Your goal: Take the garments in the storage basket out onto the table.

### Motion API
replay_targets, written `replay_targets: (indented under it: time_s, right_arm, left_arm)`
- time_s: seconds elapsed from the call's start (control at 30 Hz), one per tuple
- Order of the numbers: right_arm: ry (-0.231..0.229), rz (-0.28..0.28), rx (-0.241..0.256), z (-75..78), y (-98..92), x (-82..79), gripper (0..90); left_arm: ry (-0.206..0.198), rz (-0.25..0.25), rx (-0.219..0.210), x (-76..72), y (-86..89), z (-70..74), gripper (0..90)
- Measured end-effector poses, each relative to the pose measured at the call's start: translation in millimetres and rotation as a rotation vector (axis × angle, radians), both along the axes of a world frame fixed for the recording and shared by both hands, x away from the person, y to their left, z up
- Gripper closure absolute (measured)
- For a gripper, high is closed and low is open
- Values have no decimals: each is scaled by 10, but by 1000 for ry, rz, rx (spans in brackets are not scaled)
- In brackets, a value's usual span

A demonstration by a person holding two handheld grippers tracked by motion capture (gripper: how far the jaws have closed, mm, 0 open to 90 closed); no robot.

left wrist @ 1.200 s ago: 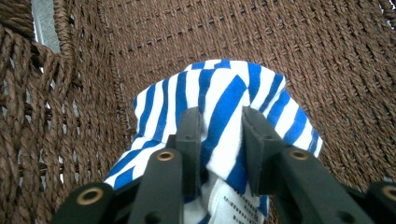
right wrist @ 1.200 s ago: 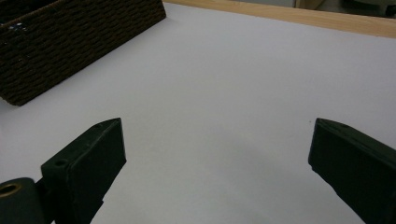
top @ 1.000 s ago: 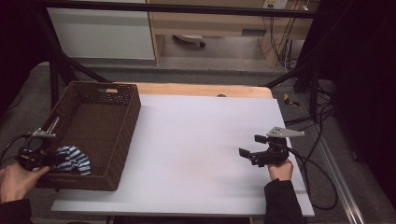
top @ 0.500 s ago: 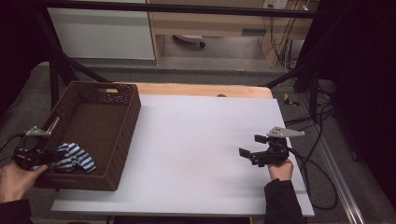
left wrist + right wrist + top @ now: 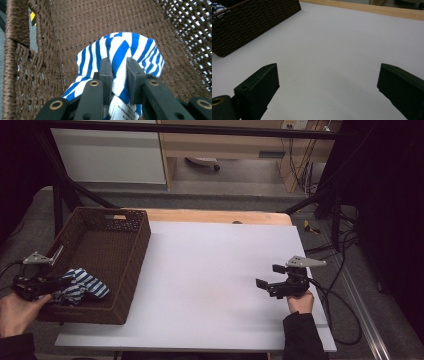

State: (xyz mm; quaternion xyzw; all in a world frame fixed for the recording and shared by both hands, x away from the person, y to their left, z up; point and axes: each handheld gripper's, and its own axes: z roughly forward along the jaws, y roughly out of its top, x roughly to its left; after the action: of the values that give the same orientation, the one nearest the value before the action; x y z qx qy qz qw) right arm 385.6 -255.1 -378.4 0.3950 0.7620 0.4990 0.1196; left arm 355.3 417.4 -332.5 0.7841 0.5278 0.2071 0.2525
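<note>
Two grippers are at work over a white table [image 5: 215, 270], one at each side. A brown woven basket [image 5: 127, 265] sits on the table's left part, and the left gripper [image 5: 52, 285] reaches in over its near left wall, jaws clamped on a blue-and-white striped cloth [image 5: 82, 285]. That cloth hangs bunched inside the basket's near end; whether it touches the basket floor is hard to judge from above.

Risks, as a judgement: the trailing folds could snag on the rough weave or drag over the rim if the cloth is lifted out, tipping or sliding the light basket. The grip takes just one fold, so the cloth might slip free under its own weight.

Seen along the left gripper [image 5: 117, 80], the striped cloth [image 5: 120, 55] is pinched between the two pads, bulging above and to both sides of them, a printed label hanging below.

At the right, the right gripper [image 5: 272, 280] hovers above bare table with jaws spread wide, holding nothing.
</note>
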Motion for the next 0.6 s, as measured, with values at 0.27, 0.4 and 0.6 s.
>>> replay_targets:
  time_s: [0.27,0.4,0.6]
  right_arm:
    - [-2,2,0,-3,1,1,44]
    - [2,2,-3,-3,1,1,44]
    - [4,1,-4,-9,10,4,44]
  left_arm:
    - [-32,-5,-7,-7,-87,64,768]
    - [-44,-8,-19,-18,-113,106,768]
    - [-59,-16,-25,-23,-151,165,768]
